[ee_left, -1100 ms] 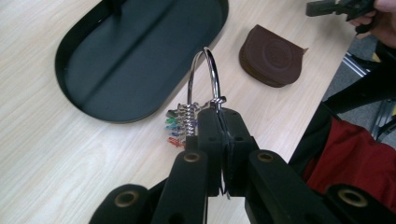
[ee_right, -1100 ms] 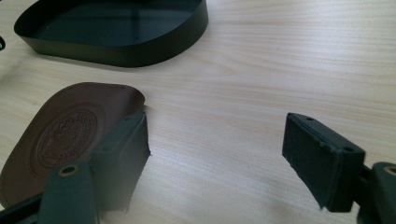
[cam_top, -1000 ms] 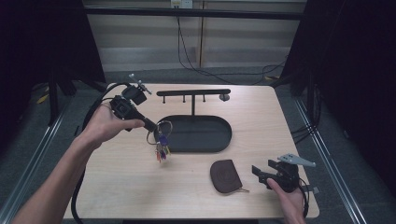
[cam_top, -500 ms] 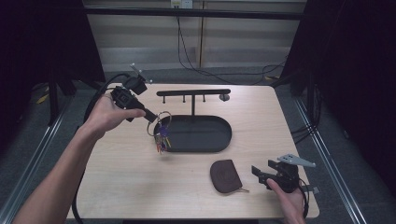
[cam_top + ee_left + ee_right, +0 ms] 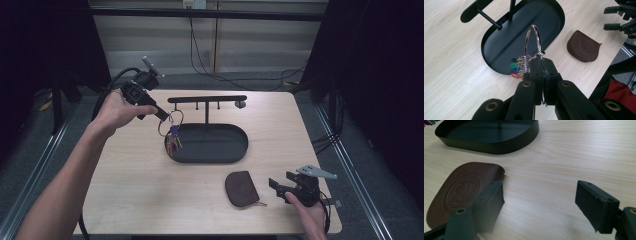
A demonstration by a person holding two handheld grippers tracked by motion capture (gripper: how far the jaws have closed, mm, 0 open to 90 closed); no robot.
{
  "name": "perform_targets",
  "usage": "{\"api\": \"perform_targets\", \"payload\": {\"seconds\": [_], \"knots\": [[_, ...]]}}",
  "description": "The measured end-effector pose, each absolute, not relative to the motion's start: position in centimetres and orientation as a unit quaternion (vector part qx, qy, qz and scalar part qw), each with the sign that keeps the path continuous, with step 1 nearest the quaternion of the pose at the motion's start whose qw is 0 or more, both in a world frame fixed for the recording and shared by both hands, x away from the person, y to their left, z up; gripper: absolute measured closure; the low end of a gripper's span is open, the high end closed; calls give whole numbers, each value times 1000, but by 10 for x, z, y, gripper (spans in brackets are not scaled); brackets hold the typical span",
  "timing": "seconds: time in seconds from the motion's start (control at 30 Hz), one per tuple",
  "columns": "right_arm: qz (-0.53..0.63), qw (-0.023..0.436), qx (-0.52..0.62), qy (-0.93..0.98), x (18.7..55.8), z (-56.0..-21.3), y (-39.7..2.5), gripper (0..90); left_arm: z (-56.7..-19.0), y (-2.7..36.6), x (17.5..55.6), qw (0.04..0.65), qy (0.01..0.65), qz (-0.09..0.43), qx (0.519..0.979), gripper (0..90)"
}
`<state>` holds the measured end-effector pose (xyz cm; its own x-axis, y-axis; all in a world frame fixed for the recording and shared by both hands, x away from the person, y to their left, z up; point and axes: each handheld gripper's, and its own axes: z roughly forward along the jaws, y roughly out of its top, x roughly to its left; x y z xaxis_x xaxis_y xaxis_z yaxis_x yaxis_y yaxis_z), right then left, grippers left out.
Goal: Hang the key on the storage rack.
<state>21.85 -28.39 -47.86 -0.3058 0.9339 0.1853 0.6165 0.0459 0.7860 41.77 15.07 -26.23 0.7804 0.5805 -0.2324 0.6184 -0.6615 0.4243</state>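
Observation:
A key ring [image 5: 171, 127] with several coloured keys hangs in the air at the left end of the black oval tray [image 5: 210, 155]. My left gripper [image 5: 164, 115] is shut on the ring's wire loop [image 5: 533, 41], just below the left end of the black hook rack [image 5: 207, 99]. The keys [image 5: 517, 68] dangle under the jaws, over the tray's rim. A brown leather pouch [image 5: 241, 188] lies flat on the table near the front. My right gripper [image 5: 277, 186] rests open at the front right, its jaws just right of the pouch [image 5: 461, 191] with nothing between them.
The wooden table [image 5: 125, 175] holds the tray with its rack post [image 5: 206, 114] standing at the back. Bare wood lies left of the tray and at the right side. Cables trail across the floor behind the table.
My left gripper has carried the key ring up and back toward the rack's left end. The right gripper and the pouch have stayed put.

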Motion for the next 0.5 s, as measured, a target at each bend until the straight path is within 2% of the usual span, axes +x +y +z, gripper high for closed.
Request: {"api": "perform_targets", "payload": {"seconds": [0.5], "knots": [[410, 191, 557, 697, 219, -479, -284, 227, -266, 151, 442, 243, 352, -30, 904, 887]]}}
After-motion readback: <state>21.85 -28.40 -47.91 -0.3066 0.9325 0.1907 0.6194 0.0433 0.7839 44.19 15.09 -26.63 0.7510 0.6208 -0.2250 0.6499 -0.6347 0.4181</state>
